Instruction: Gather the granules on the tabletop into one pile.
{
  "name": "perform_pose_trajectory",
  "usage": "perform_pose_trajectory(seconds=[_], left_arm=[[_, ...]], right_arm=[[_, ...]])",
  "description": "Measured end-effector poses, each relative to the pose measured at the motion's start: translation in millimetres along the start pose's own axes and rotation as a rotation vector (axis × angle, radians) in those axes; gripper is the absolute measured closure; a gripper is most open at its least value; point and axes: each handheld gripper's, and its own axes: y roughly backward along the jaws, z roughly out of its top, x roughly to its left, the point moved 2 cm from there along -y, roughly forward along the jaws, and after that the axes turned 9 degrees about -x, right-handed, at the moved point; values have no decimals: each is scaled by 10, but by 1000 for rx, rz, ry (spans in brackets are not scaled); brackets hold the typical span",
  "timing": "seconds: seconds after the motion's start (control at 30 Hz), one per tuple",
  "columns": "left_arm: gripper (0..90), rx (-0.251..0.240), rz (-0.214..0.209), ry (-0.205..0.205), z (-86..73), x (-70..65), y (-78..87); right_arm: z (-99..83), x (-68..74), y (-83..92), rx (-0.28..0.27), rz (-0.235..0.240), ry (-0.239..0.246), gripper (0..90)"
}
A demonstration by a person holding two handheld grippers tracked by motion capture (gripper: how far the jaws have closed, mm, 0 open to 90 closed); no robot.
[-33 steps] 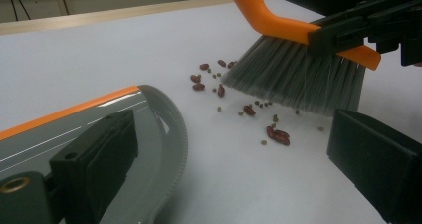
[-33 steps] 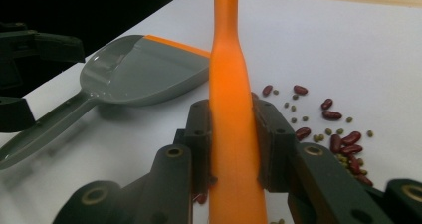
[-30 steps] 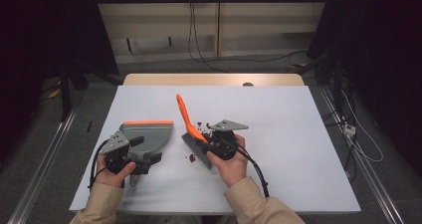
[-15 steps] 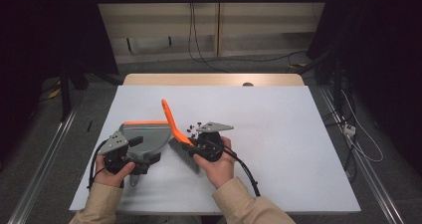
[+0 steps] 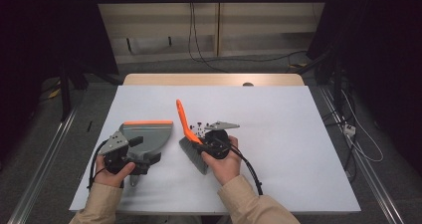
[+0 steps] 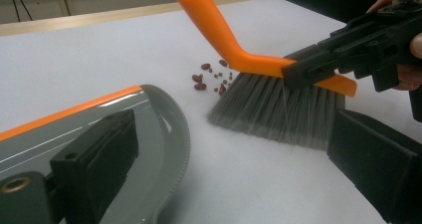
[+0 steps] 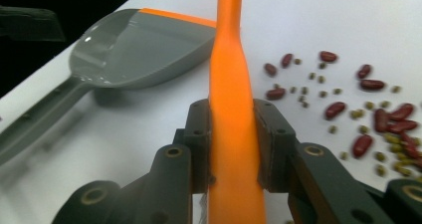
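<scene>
Brush gripped by right gripper; dustpan held by left gripper; beans beyond the bristles.

Near edge of table [image 5: 298,184]: left gripper [image 5: 130,157] holds the dustpan [image 5: 149,134] by its handle; one jaw lies over the pan in the left gripper view, but whether the jaws clamp it cannot be told. Right gripper [image 7: 231,134] is clamped on the orange brush [image 7: 231,84] handle, pads pressing both sides. Mid-table: bristles [image 6: 278,109] rest on the table, just beside the dustpan's right, apart from its rim. Handle rises tilted, away from the person. Farther: beans [image 6: 211,79], red and small green, lie scattered on the table at the bristles' far end, near the pan's orange lip [image 5: 148,122] but outside it.
</scene>
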Motion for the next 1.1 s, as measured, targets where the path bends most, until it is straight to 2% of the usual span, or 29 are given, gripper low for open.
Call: perform_pose_trajectory(seconds=[0.33, 0.53, 0.6, 0.7, 0.87, 1.0, 1.1], left_arm=[[57, 6, 1, -6, -1, -1, -7], [56, 7, -1, -7, -3, -8, -14], [56, 8, -1, -7, -4, -11, -19], [57, 10, -1, -9, 0, -15, -23], [57, 9, -3, -7, 1, -18, -28], [57, 5, -5, -10, 4, -14, -21], [56, 1, -1, -3, 5, -6, -9]], right_arm=[[-12, -278, 183, -8, -46, -49, 713], [-11, -369, 277, -10, -74, -43, 714], [-10, -392, 300, -14, -71, -55, 715], [2, -396, 314, -27, -58, -76, 717], [88, -307, 282, -58, -29, -74, 717], [189, -217, 163, -65, -13, -51, 717], [253, -196, 52, -74, -4, -64, 718]])
